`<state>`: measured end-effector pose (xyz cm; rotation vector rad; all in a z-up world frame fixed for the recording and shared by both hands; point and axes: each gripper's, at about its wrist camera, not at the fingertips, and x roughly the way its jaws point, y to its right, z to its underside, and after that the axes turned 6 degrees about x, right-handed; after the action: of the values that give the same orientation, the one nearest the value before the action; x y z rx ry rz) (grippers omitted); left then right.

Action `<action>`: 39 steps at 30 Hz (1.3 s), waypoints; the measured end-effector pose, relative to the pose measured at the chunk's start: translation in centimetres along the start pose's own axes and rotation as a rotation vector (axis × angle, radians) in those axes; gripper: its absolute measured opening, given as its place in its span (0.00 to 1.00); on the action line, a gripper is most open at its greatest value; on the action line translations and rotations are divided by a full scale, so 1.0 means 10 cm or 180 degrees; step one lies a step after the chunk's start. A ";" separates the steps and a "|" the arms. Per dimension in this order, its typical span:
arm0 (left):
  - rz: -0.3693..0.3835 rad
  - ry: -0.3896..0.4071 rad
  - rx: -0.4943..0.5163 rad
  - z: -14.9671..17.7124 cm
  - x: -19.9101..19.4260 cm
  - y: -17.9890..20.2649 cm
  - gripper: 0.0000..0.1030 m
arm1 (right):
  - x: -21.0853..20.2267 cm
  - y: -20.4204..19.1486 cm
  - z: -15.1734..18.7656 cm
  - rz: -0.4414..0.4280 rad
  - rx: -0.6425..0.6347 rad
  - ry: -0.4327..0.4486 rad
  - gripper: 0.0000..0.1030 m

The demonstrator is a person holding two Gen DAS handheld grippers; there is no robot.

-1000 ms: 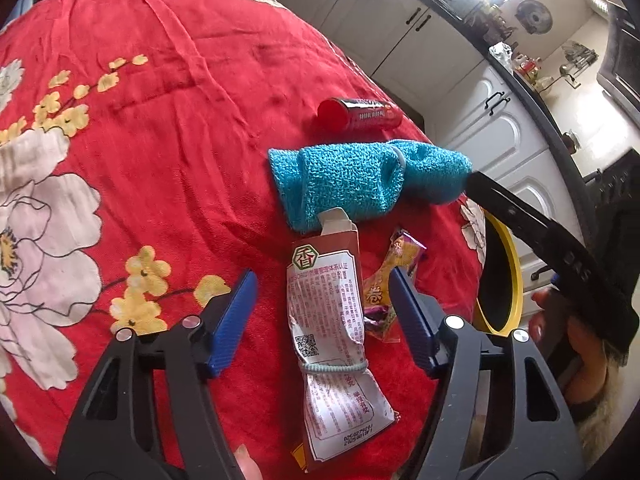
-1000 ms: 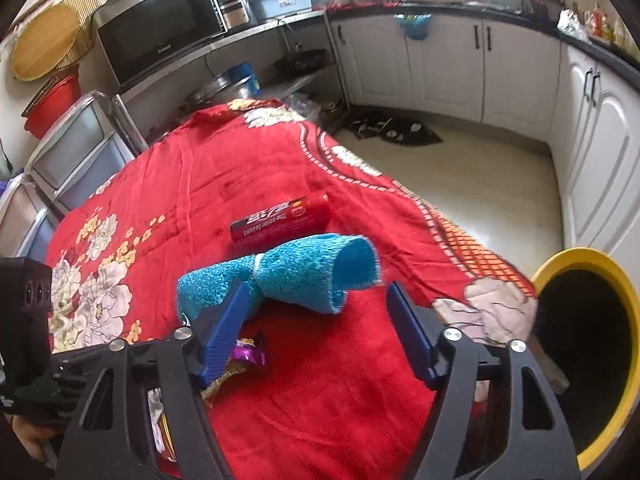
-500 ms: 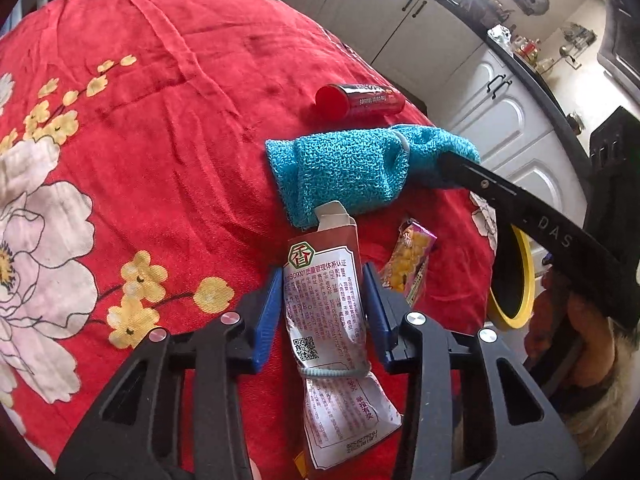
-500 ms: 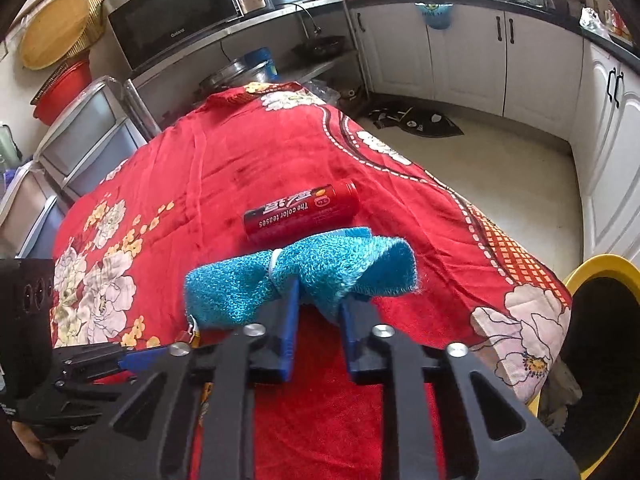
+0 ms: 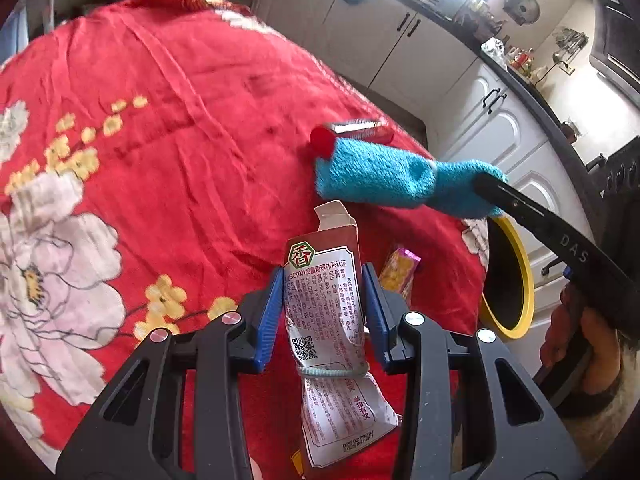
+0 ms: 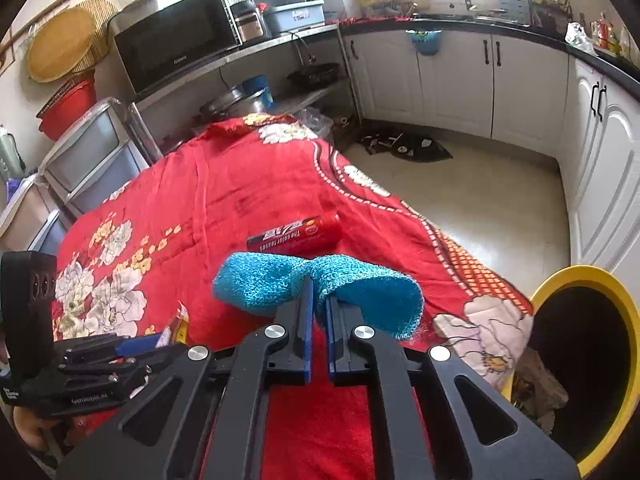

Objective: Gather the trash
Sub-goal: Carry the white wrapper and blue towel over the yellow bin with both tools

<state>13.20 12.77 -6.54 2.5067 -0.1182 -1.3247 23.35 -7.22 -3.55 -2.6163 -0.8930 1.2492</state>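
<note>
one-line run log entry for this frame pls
left gripper: shut on printed packet | right gripper: shut on blue cloth | red tube: on table | yellow bin: beside table

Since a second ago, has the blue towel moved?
Yes. The blue towel, pinched in the right tongs, has lifted off the red cloth and now overlaps the red tube.

Red floral cloth-covered table (image 5: 168,128)

A red cylindrical tube (image 6: 294,235) and a small yellow snack wrapper (image 5: 398,276) lie on it, well apart.
</note>
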 end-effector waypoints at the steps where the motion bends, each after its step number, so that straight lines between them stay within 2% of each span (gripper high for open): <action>1: -0.0005 0.0023 0.0005 -0.01 -0.02 0.01 0.30 | -0.03 0.01 0.00 0.0014 -0.0001 0.0023 0.05; 17: 0.0059 0.0368 0.0322 -0.30 -0.28 0.48 0.30 | -0.71 0.29 0.02 0.0124 0.0189 0.0412 0.04; 39: 0.0327 0.0577 0.0759 -0.60 -0.25 1.35 0.30 | -1.57 0.94 0.13 0.0479 0.0511 0.0893 0.04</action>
<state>17.60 1.84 2.74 2.7625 -0.3797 -1.0940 19.10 -23.80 3.08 -2.6775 -0.5354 0.9054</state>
